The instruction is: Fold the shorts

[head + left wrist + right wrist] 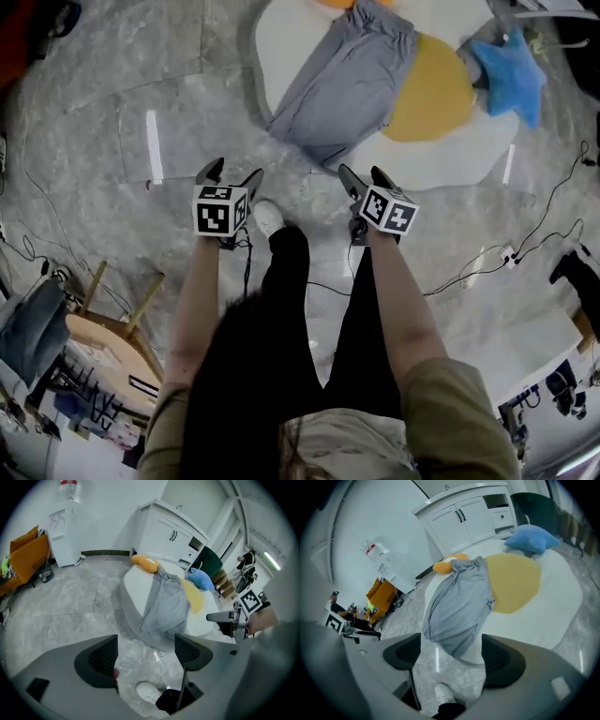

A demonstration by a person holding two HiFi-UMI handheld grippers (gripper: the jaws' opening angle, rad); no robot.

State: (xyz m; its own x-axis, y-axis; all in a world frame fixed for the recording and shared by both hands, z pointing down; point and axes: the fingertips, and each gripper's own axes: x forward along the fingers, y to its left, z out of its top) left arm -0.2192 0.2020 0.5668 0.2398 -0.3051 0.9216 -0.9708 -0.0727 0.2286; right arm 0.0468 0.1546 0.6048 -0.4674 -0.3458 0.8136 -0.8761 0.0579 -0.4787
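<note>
The grey shorts (347, 84) lie lengthwise on a low white egg-shaped mat (281, 37) with a yellow yolk patch (431, 89); their lower end hangs over the mat's near edge. My left gripper (230, 173) hovers over the marble floor short of the mat, open and empty. My right gripper (364, 176) is beside it, close to the shorts' near end, also open and empty. In the left gripper view the shorts (164, 604) lie beyond the left gripper (146, 654). In the right gripper view the shorts (459, 606) show just past the right gripper (451, 653).
A blue star-shaped cushion (511, 75) and an orange cushion (145, 563) rest on the mat's far side. A white cabinet (168, 536) stands behind it. Cables (487, 258) run over the floor at right. A wooden chair (112, 328) is at lower left. The person's white shoe (267, 217) is between the grippers.
</note>
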